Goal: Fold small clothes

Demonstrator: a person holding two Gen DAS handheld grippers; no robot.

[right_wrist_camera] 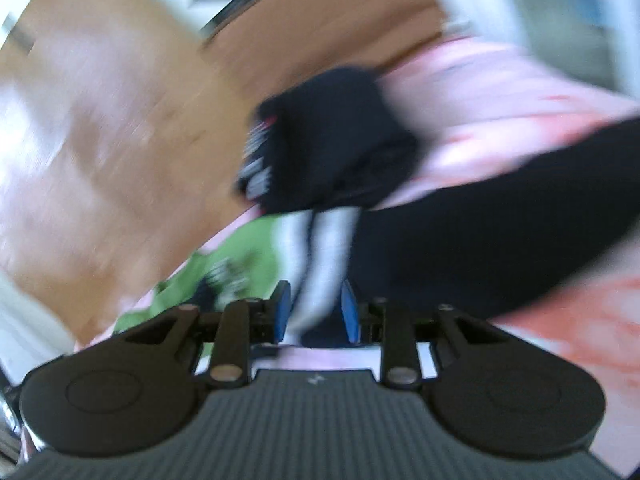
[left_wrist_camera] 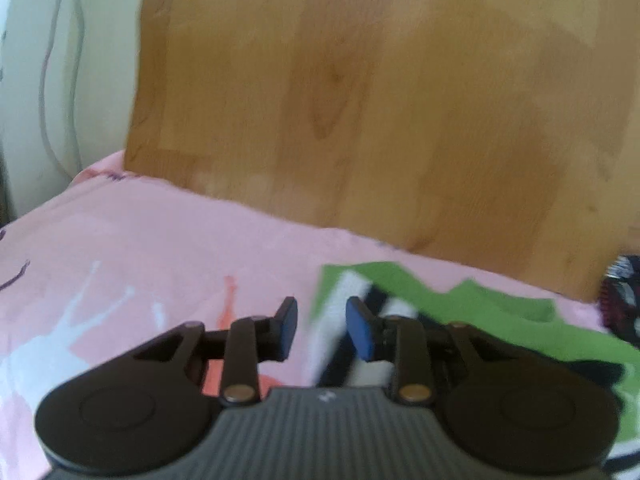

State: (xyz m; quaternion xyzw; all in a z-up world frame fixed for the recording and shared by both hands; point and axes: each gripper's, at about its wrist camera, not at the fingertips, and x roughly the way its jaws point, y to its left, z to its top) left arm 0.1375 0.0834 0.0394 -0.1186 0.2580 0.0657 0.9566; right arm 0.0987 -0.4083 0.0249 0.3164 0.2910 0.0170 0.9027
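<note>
A small green garment with white and dark stripes (left_wrist_camera: 460, 308) lies on the pink bedsheet (left_wrist_camera: 140, 248). My left gripper (left_wrist_camera: 322, 326) is open just above the garment's left edge, nothing between its blue pads. In the blurred right wrist view, my right gripper (right_wrist_camera: 314, 312) is open with the garment's white and dark striped part (right_wrist_camera: 320, 264) between its blue pads; the green part (right_wrist_camera: 240, 256) lies to the left. A dark folded garment (right_wrist_camera: 324, 148) lies beyond on the sheet.
A wooden floor (left_wrist_camera: 360, 100) lies past the bed's edge. A dark patterned cloth (left_wrist_camera: 624, 292) sits at the right edge of the left wrist view. A large black cloth (right_wrist_camera: 480, 240) spreads on the right of the right wrist view.
</note>
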